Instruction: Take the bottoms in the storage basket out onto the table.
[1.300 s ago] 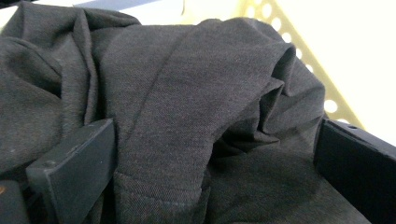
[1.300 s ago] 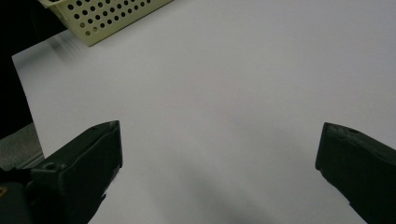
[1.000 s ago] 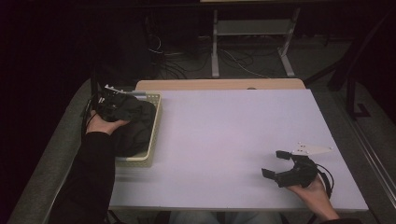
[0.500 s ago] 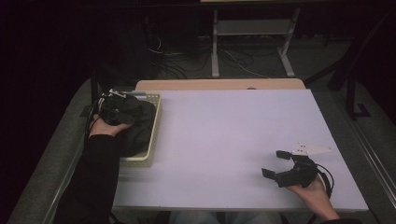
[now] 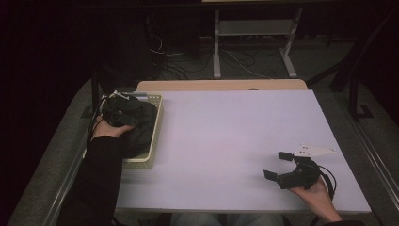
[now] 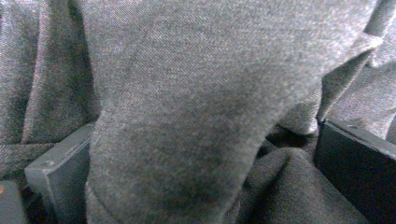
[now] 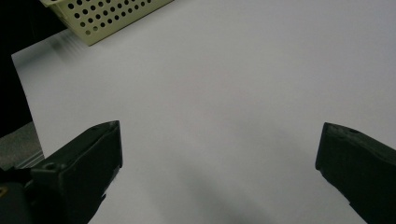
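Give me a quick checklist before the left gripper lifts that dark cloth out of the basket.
1. Left gripper down in the basket: ok.
2. Dark grey cloth lies between its jaws: ok.
3. Jaws closed on the fold: not ok, they stand apart.
4. Cloth free of the basket's wall: cannot tell.
5. Right gripper open above the bare white table, out of the way: ok.
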Tool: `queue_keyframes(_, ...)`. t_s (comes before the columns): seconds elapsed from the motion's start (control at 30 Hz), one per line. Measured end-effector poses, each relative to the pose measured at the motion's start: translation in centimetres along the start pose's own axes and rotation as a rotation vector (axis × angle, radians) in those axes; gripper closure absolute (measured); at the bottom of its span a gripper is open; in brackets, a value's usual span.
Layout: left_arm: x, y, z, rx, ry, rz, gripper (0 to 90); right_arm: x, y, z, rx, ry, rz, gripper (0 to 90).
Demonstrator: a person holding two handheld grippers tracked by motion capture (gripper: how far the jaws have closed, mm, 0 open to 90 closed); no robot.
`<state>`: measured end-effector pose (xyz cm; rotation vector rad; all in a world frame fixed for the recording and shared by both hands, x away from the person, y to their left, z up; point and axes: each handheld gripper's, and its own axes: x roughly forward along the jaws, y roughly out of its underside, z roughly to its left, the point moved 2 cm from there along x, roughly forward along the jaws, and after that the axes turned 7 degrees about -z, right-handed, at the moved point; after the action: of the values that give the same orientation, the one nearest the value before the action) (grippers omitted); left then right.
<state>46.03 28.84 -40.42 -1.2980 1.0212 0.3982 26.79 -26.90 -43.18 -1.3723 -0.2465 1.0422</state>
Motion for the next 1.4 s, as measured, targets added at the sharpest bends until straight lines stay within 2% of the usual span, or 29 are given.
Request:
queue_keyframes(0.2,0.3,0.0,0.0,-0.011,-0.007,0.026,0.0,0.0,0.0,0.0,-0.002,-0.001,-0.003,0.1)
queue_keyframes(0.33,0.7,0.1,-0.3,0.02,-0.035,0.053,0.0,0.0,0.0,0.0,-0.001,-0.002,-0.004,0.1)
queue_keyframes(0.6,1.2,0.2,-0.7,0.025,-0.07,0.077,2.0,-0.1,0.0,0.1,-0.003,-0.004,-0.006,0.1)
queue_keyframes(0.73,1.3,0.2,-0.9,0.031,-0.104,0.083,11.4,-0.1,0.0,0.1,-0.005,-0.005,-0.006,0.1)
queue_keyframes(0.93,1.0,0.4,-0.6,0.017,-0.116,0.058,26.2,-0.1,-0.1,0.1,-0.004,-0.005,-0.007,0.1)
queue_keyframes(1.13,0.8,0.2,-0.6,-0.015,-0.123,0.063,40.2,-0.1,-0.1,0.2,-0.004,-0.002,-0.008,0.1)
queue_keyframes(1.23,0.7,0.2,-0.4,-0.015,-0.119,0.065,46.5,-0.1,-0.1,0.2,-0.005,0.0,-0.01,0.1)
queue_keyframes(1.3,0.6,0.1,-0.5,-0.033,-0.118,0.065,50.1,-0.2,-0.1,0.1,-0.006,0.0,-0.012,0.1)
queue_keyframes(1.4,0.4,0.1,-0.6,-0.031,-0.121,0.07,54.1,-0.2,-0.1,0.1,-0.004,0.002,-0.01,0.1)
